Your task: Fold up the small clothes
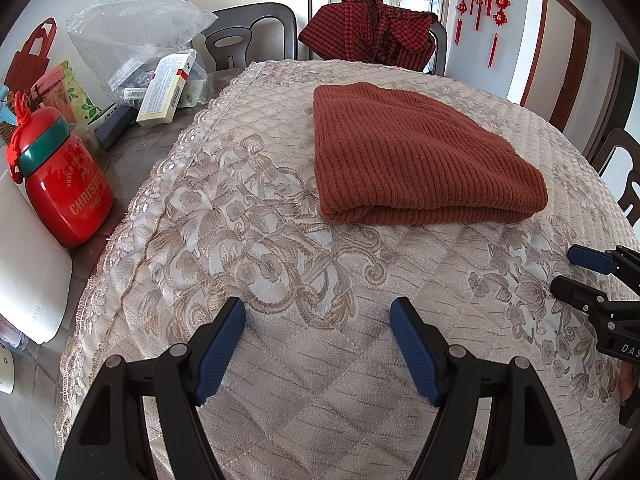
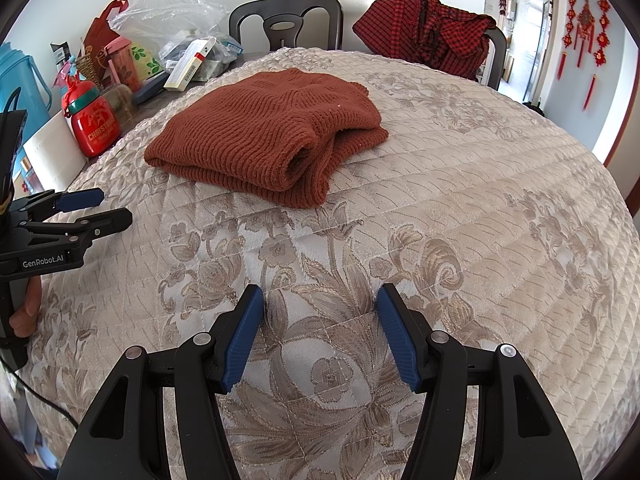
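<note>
A rust-brown knitted sweater (image 1: 412, 156) lies folded into a thick rectangle on the quilted floral table cover (image 1: 280, 264). In the right wrist view the sweater (image 2: 260, 136) shows its layered open end toward me. My left gripper (image 1: 318, 312) is open and empty, hovering over the cover in front of the sweater. My right gripper (image 2: 320, 300) is open and empty, also short of the sweater. Each gripper shows in the other's view, the right one (image 1: 568, 270) at the right edge and the left one (image 2: 112, 206) at the left edge.
A red Christmas bottle (image 1: 66, 188), a white box (image 1: 162, 92), a clear plastic bag (image 1: 136, 28) and other clutter crowd the table's left side. A red checked garment (image 1: 372, 28) hangs over a dark chair behind the table. Another chair (image 1: 248, 36) stands beside it.
</note>
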